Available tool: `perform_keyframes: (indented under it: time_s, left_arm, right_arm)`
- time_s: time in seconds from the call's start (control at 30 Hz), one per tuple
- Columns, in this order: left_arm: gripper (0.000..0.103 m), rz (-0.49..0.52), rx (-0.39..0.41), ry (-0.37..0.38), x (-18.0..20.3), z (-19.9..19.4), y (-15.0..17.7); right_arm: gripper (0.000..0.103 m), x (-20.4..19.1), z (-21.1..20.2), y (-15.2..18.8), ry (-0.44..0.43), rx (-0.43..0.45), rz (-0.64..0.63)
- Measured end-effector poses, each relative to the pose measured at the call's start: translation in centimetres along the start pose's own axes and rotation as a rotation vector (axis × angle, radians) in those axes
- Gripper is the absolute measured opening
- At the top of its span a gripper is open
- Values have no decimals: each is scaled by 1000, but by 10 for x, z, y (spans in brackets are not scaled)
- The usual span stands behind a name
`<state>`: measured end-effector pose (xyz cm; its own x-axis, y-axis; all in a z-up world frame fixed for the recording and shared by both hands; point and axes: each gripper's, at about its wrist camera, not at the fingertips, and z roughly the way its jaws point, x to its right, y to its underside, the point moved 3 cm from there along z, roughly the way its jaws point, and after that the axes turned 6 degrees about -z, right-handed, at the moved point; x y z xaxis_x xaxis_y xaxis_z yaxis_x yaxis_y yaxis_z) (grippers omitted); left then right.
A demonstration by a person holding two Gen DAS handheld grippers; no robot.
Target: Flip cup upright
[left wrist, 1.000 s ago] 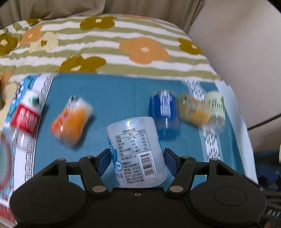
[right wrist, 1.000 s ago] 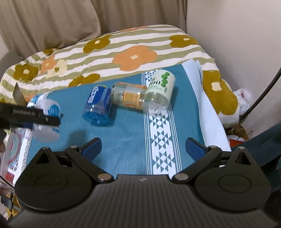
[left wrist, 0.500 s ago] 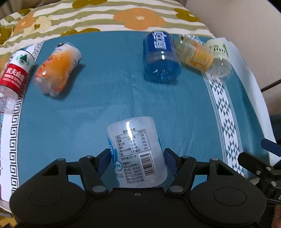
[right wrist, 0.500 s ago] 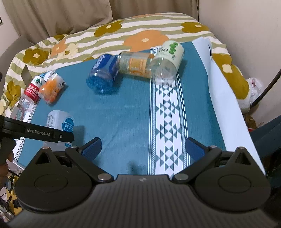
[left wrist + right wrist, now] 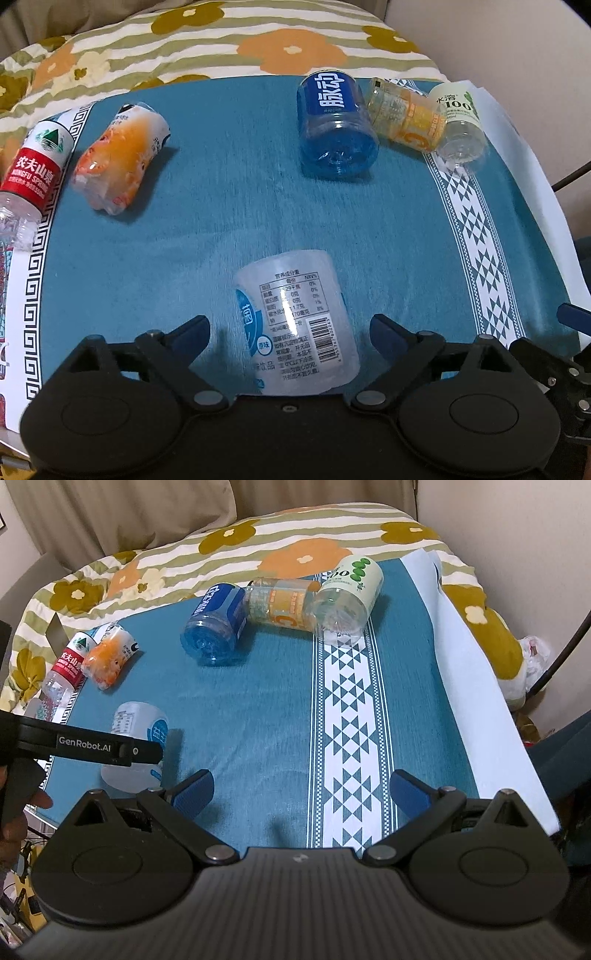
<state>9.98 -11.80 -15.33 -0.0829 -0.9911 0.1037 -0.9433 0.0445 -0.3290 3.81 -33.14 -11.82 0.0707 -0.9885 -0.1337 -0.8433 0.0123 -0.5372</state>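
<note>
The left claw (image 5: 290, 328) stood open, its blue pads clear of the pale cup (image 5: 297, 321) that sat between them on the teal cloth (image 5: 229, 206). The cup's lower end was hidden behind the claw's body, so whether it stood upright could not be told. Ahead of the claw to the right lay a blue cup (image 5: 336, 125), an orange cup (image 5: 404, 114) and a green-labelled cup (image 5: 460, 125) on their sides. The right claw (image 5: 301, 792) gaped open over bare cloth; from it, the left claw's arm crossed the pale cup.
</note>
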Motion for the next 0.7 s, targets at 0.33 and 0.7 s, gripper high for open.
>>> perform_keyframes:
  time_s: [0.33, 0.7]
  left_arm:
    - [96, -29, 60, 7, 2, -29, 6]
    - [103, -106, 214, 9, -21, -106, 26]
  right_arm:
    - [103, -3, -13, -4, -2, 22, -20]
    - [103, -30, -40, -43, -19, 38, -114]
